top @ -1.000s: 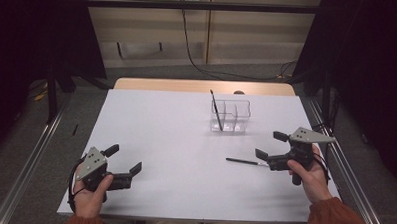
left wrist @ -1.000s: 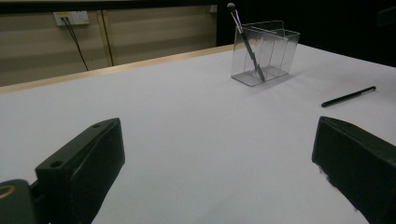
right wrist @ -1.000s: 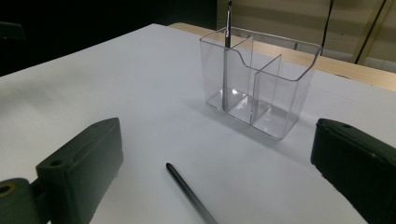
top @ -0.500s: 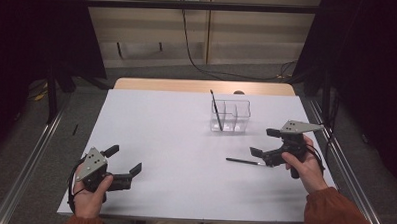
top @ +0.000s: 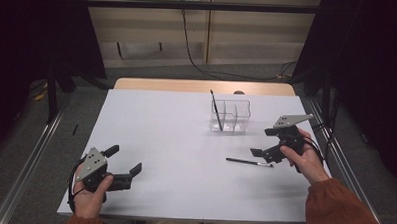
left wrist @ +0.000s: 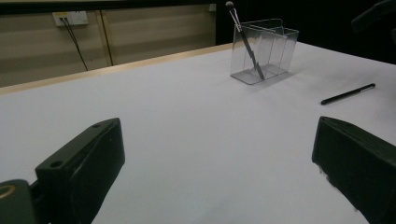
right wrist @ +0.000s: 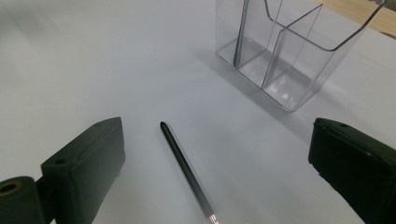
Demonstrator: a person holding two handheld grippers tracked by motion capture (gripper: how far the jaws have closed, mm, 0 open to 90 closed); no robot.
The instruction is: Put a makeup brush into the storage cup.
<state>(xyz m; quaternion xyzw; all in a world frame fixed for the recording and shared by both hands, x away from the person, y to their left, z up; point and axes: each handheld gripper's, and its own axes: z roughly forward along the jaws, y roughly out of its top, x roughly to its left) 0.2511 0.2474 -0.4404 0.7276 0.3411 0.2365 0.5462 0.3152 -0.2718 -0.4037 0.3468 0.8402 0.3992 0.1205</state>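
Note:
A clear plastic organizer (top: 230,115) with several compartments stands on the white table (top: 175,141), right of centre. One thin brush (top: 216,110) leans upright in its left compartment. A second black brush (top: 249,162) lies flat on the table in front of it. My right gripper (top: 263,142) hovers open just right of and above the lying brush. In the right gripper view the brush (right wrist: 184,168) lies between the wide-apart jaws, with the organizer (right wrist: 289,51) beyond. My left gripper (top: 124,159) rests open near the front left edge, holding nothing.
The left gripper view looks across bare table to the organizer (left wrist: 266,49), the leaning brush (left wrist: 243,39) and the lying brush (left wrist: 348,94). A wooden strip (top: 202,86) borders the table's far edge. Dark floor and metal rails flank both sides.
My right gripper has moved left and away from the person, closing in over the lying brush. The left gripper and both brushes have stayed put.

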